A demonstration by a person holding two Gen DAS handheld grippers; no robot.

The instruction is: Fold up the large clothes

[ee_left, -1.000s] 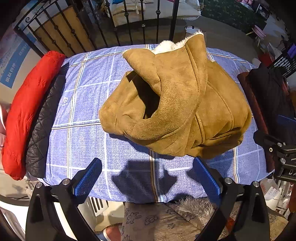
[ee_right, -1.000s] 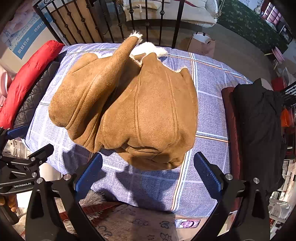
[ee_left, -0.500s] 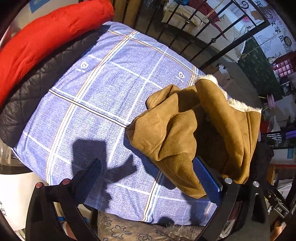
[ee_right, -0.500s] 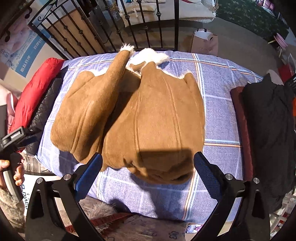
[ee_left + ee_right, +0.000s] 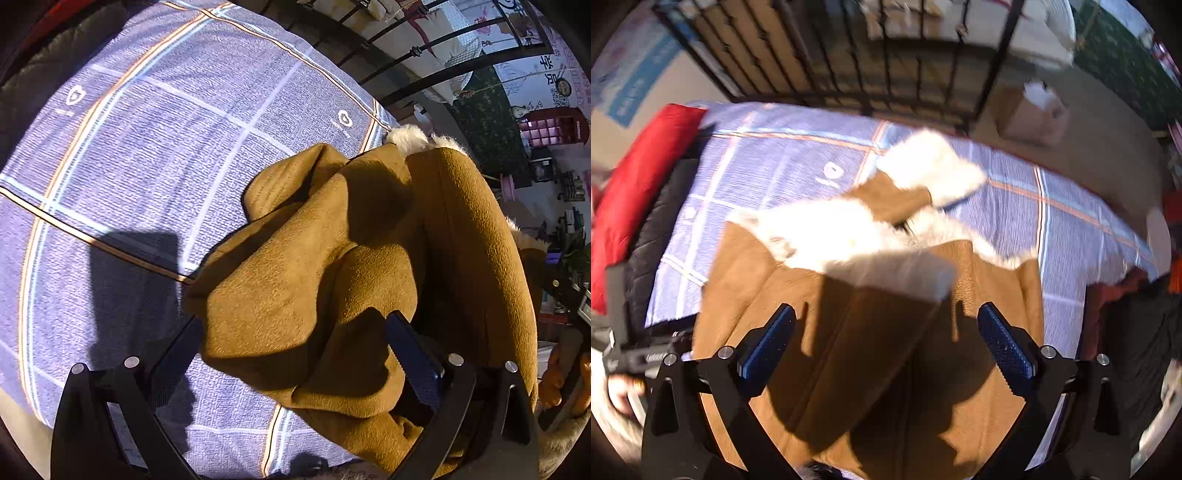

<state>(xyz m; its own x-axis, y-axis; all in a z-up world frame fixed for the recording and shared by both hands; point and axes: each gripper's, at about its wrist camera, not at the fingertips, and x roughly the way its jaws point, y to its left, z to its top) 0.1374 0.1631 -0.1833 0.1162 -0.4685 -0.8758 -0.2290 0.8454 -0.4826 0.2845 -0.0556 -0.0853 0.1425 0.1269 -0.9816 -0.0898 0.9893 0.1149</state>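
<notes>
A tan suede coat (image 5: 332, 280) with white fleece lining lies bunched on the blue checked bedspread (image 5: 147, 147). My left gripper (image 5: 295, 343) is open, its fingers on either side of a folded lump of the coat at its left end. In the right wrist view the coat (image 5: 871, 332) lies right under my right gripper (image 5: 886, 339), which is open above its near part. The white fur collar (image 5: 849, 232) and a fur cuff (image 5: 931, 166) lie at the far side.
A red jacket (image 5: 639, 184) and a black quilted jacket (image 5: 653, 236) lie along the bed's left edge. Dark clothes (image 5: 1137, 332) are piled at the right edge. A black iron railing (image 5: 886, 55) stands behind the bed. A cardboard box (image 5: 1034, 114) sits on the floor beyond.
Both grippers have moved down and forward onto the coat. The left one now straddles the coat's left fold. The right one is now low over the coat.
</notes>
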